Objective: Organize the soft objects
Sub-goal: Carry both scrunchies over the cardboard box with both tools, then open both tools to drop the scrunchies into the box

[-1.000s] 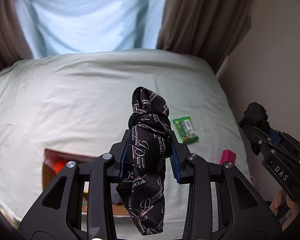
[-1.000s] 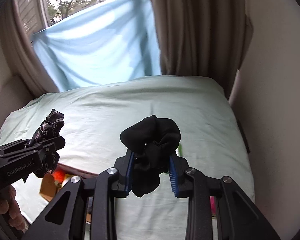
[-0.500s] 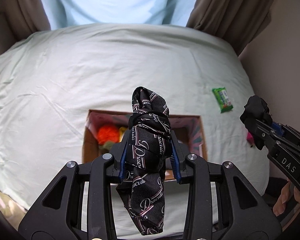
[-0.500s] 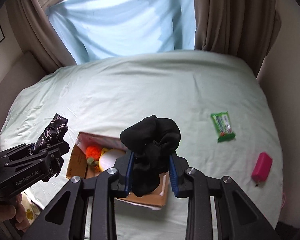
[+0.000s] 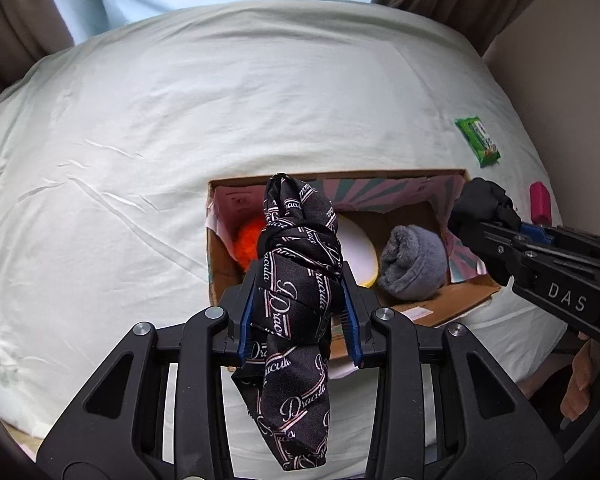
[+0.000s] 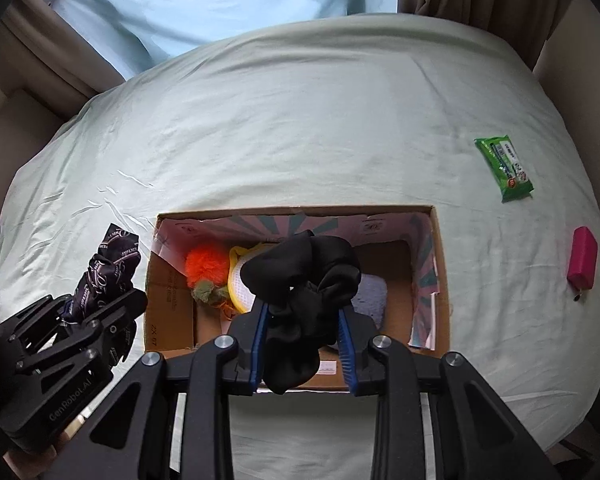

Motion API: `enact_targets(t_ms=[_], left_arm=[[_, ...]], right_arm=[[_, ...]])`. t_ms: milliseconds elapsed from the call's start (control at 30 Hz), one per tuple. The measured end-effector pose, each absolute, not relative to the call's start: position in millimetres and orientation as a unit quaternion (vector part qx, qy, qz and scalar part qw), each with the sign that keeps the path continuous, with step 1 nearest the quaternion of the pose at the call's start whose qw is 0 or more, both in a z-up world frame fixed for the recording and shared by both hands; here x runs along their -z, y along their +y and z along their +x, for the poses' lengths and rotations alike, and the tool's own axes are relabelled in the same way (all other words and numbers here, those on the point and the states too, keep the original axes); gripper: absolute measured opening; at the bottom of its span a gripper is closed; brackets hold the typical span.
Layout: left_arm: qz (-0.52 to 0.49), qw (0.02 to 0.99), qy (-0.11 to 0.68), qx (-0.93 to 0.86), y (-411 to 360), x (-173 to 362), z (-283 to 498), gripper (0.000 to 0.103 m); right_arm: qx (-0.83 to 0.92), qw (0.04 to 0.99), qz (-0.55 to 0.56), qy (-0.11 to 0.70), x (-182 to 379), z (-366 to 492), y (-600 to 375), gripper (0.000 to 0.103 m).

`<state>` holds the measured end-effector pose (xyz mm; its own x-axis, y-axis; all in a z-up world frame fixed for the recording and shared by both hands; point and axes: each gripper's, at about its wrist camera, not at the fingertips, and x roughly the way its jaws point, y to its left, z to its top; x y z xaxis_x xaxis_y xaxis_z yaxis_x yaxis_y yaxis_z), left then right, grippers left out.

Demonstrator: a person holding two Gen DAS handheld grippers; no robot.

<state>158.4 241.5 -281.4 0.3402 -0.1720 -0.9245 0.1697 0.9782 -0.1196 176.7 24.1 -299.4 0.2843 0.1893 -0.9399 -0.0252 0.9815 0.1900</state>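
Left claw [image 5: 300, 316] grips a patterned scarf [image 5: 298, 280]; right claw [image 6: 302, 332] grips a black scrunchie [image 6: 304, 280], above the box [image 6: 440, 240] on the bed [image 6: 300, 120].

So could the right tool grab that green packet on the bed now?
Probably not yet: the right tool is shut on a black cloth. The green packet itself lies uncovered on the sheet.

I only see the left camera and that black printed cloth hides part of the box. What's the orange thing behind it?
Observer: In the right view the orange fluffy toy has a greenish tuft below it, like a plush carrot.
Child: What is the other gripper holding?
Observer: The right gripper is shut on a black scrunchie, over the cardboard box.
Child: Is the pink thing in the box?
Observer: No. The pink object lies on the bed sheet, right of the box, nearer than the green packet.
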Motion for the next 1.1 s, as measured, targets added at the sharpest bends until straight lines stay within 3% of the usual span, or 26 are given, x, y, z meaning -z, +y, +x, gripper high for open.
enact_targets(t_ms=[667,700,733,767,800,833,867,1100], left_arm=[[0.071,0.768,0.618,0.154,212.1,367.4,179.0,0.032],[0.070,0.766,0.618,0.163,211.5,367.0,179.4,0.035],[0.068,0.763,0.619,0.171,211.3,366.5,179.9,0.048],[0.067,0.758,0.623,0.181,210.4,367.0,180.8,0.065],[0.068,0.754,0.625,0.190,209.5,367.0,181.3,0.093],[0.071,0.751,0.626,0.195,208.7,366.8,181.4,0.103],[0.076,0.752,0.625,0.196,208.6,366.0,180.8,0.103],[0.074,0.763,0.613,0.191,220.6,353.4,176.7,0.103]], right_arm=[[-0.089,0.714,0.090,0.688,390.2,236.8,47.9,0.028],[-0.091,0.713,0.093,0.689,390.2,238.1,47.4,0.028],[-0.094,0.712,0.098,0.689,390.4,239.6,46.2,0.030],[-0.096,0.711,0.100,0.689,390.8,241.2,46.1,0.036],[-0.099,0.710,0.097,0.690,391.1,242.8,46.4,0.060],[-0.100,0.710,0.089,0.692,391.5,244.1,47.4,0.090],[-0.100,0.709,0.082,0.693,391.7,244.4,47.5,0.101],[-0.108,0.702,0.092,0.698,387.9,236.5,41.4,0.103]])
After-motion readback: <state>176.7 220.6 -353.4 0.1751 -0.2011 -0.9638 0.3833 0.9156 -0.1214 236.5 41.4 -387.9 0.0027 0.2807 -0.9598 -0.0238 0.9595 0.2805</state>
